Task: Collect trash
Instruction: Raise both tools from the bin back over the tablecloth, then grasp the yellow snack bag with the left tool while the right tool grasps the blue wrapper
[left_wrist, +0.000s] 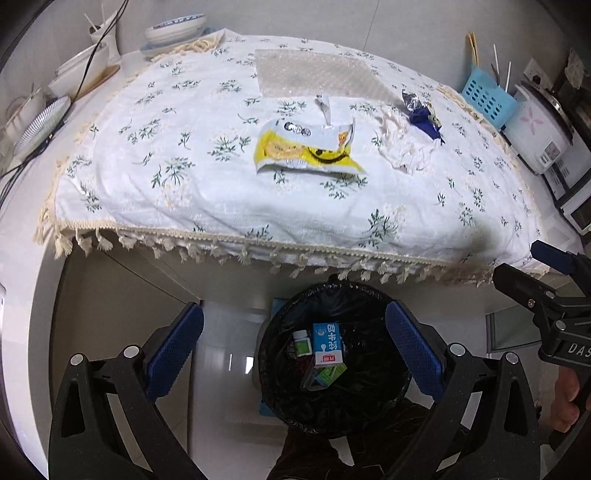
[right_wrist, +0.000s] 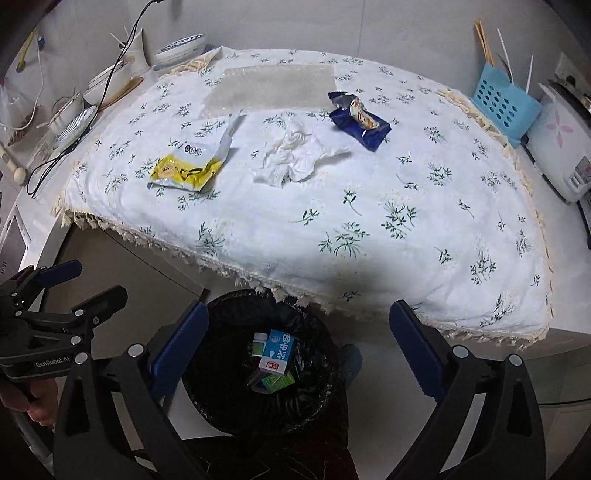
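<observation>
The left hand-held gripper (left_wrist: 294, 350) hangs above the bin with its blue pads spread wide and nothing between them. The right hand-held gripper (right_wrist: 298, 350) is likewise wide open and empty, poised over the same spot.

Straight below both, at 6 o'clock in each wrist view, stands the black-lined trash bin (left_wrist: 369, 410) on the floor, tucked against the fringed edge of the surface (left_wrist: 221, 206). Inside it lie a blue-and-white milk carton (left_wrist: 328, 338), a small white bottle (left_wrist: 301, 338) and a green box (left_wrist: 328, 374).

Further out, on the floral cloth, trash is still waiting. In the left wrist view the yellow snack wrapper (left_wrist: 303, 149) lies near centre at 12 o'clock, the crumpled white tissue (left_wrist: 404, 147) at about 1 o'clock, the dark blue wrapper (left_wrist: 423, 116) just beyond the tissue, and a sheet of bubble wrap (left_wrist: 317, 72) furthest back.

Judged risks: the flat yellow wrapper and bubble wrap offer little to pinch, so pads may drag the loose cloth instead and shift everything on it. The light tissue could slip free on the way back and miss the bin. With both tools close together, they may collide when reaching.
</observation>
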